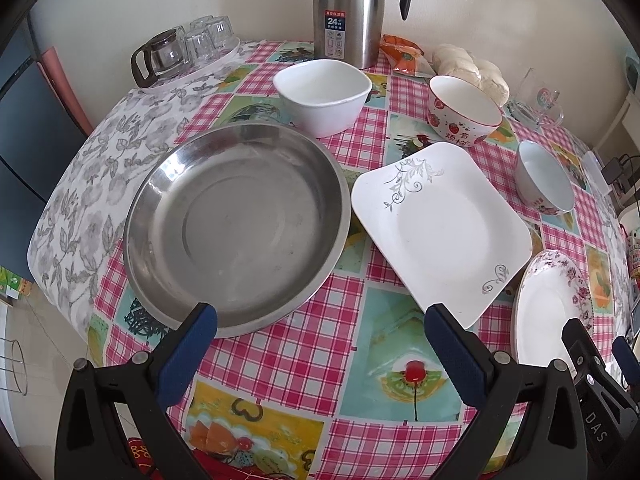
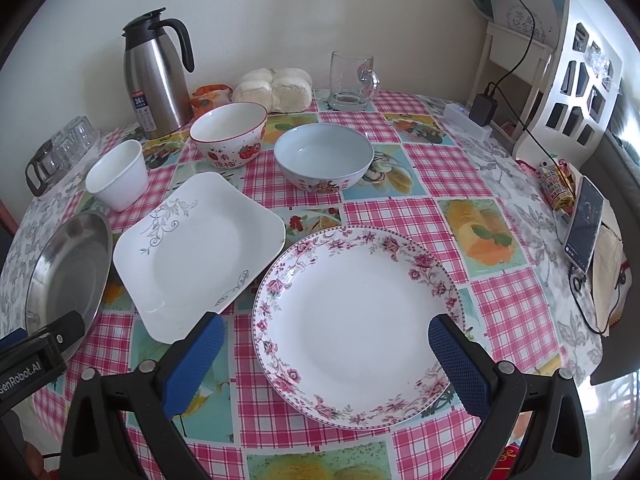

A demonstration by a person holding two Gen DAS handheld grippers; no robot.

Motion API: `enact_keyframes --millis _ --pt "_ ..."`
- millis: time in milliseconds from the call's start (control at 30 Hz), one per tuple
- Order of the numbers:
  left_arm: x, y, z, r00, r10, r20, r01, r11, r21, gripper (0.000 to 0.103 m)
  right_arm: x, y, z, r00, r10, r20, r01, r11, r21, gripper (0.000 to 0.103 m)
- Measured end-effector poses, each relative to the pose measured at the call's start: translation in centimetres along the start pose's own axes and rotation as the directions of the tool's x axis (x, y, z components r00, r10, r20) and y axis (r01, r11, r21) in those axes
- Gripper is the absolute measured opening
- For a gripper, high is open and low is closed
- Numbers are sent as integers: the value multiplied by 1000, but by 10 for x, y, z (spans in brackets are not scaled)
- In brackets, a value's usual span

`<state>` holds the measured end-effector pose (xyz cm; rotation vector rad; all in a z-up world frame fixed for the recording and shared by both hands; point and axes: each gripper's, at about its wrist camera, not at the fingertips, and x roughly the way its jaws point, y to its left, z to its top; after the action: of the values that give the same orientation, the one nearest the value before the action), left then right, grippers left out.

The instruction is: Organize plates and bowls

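Observation:
On the checked tablecloth lie a round steel plate [image 1: 236, 220] [image 2: 64, 276], a square white plate [image 1: 440, 224] [image 2: 196, 252] and a round floral-rimmed plate [image 2: 360, 320] [image 1: 548, 312]. Behind them stand a white square bowl [image 1: 324, 96] [image 2: 118, 178], a strawberry bowl [image 1: 464, 110] [image 2: 230, 134] and a pale blue bowl [image 1: 544, 176] [image 2: 324, 160]. My left gripper [image 1: 320, 320] is open and empty, above the table between the steel and square plates. My right gripper [image 2: 326, 332] is open and empty over the floral plate's near part.
A steel thermos jug [image 1: 348, 12] [image 2: 154, 76], a tray of glasses [image 1: 188, 52], buns [image 2: 276, 90], a glass mug [image 2: 352, 80], a charger and power strip [image 2: 476, 116], a phone [image 2: 584, 224] and a white rack [image 2: 568, 80] ring the table's far and right edges.

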<state>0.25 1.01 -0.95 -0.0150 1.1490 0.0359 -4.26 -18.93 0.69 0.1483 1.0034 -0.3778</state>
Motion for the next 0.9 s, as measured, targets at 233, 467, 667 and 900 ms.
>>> enact_keyframes --millis 233,467,667,900 --pt "6 8 2 1000 5 -13 -5 1000 -17 103 4 12 0 1000 4 -9 -4 1000 -16 103" --pt "12 37 9 1000 -5 -26 3 995 -101 103 9 34 -3 999 28 -21 -29 999 -42 103" --pt "22 77 13 999 3 -44 -12 978 -207 103 14 64 -9 998 53 -37 -56 994 -89 103" --pt "32 133 16 999 14 -36 -26 931 -365 103 17 100 -14 991 125 -44 -130 983 -132 103"
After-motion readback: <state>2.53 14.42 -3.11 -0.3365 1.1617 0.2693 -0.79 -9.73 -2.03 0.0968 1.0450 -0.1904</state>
